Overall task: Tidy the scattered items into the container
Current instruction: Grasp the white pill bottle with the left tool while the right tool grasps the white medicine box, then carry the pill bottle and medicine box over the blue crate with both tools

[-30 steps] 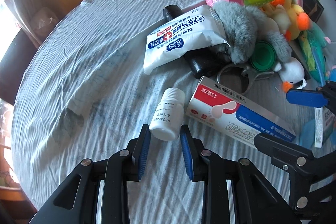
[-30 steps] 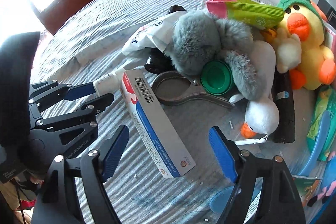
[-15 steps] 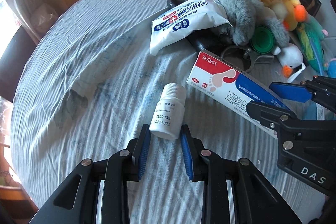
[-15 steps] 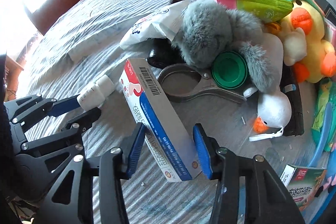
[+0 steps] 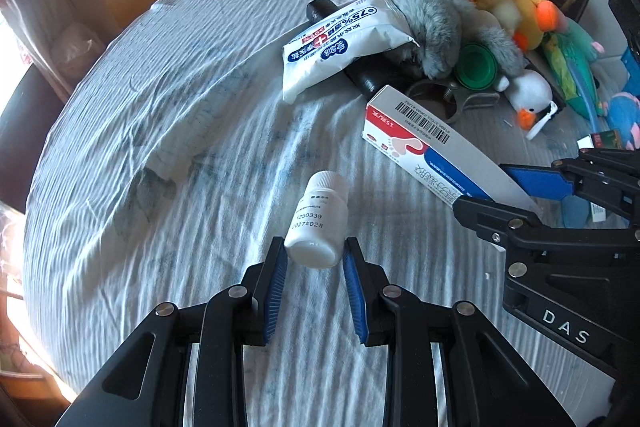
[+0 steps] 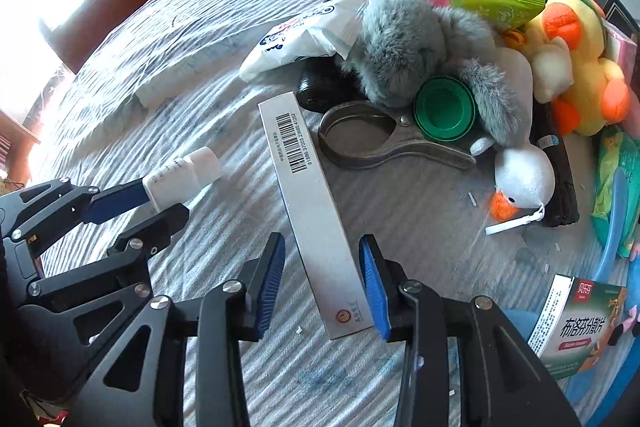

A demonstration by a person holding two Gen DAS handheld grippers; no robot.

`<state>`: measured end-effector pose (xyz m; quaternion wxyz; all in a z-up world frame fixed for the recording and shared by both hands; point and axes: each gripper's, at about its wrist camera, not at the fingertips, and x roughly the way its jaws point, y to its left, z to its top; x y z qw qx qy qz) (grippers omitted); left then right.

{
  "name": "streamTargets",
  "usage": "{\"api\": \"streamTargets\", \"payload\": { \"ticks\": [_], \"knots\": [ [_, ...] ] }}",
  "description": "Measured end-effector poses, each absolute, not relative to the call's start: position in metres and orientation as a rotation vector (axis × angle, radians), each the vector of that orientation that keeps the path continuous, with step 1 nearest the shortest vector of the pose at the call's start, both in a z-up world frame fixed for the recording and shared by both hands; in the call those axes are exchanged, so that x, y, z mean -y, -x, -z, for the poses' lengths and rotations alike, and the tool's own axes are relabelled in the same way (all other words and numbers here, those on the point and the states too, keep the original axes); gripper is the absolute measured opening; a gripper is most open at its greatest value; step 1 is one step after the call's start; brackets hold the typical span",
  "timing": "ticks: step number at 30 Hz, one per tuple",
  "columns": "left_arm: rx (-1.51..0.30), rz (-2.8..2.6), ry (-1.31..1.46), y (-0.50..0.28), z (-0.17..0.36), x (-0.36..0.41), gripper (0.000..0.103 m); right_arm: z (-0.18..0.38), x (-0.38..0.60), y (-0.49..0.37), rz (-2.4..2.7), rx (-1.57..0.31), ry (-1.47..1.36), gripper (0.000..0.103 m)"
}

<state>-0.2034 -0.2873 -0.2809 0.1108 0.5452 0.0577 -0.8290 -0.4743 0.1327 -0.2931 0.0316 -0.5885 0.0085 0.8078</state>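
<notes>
Two grips set | left hand-held gripper [image 5: 314, 269] clamps white pill bottle [image 5: 318, 221], lower centre | right hand-held gripper [image 6: 322, 269], jaws just closed, clamps long box [image 6: 310, 203] mid-frame | container unseen | lift box level; end grip may pivot.

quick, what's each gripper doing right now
left gripper: closed on the white pill bottle
right gripper: just closed on the long box, which sits between its fingers

The grey plush toy [image 6: 404, 43] is covering part of the black cylinder [image 6: 320, 89] and metal tongs [image 6: 372, 143]. The frame edge is cutting off the medicine box [image 6: 576, 327]; its small print is staying unreadable.
</notes>
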Motion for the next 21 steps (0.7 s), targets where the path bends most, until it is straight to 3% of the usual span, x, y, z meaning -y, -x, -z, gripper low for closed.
{"api": "streamTargets", "payload": {
  "ticks": [1, 5, 21],
  "knots": [
    [-0.172, 2.435, -1.604, 0.202, 0.282, 0.289, 0.028, 0.299, -0.131, 0.476, -2.459, -0.031, 1.821, 0.029],
    [-0.172, 2.443, -1.608, 0.197, 0.282, 0.295, 0.028, 0.292, -0.127, 0.465, -2.471, -0.103, 1.782, 0.024],
    [-0.057, 2.733, -1.361, 0.192, 0.183, 0.278, 0.027, 0.177, -0.127, 0.417, -2.536, -0.138, 1.388, 0.022]
  ]
}}
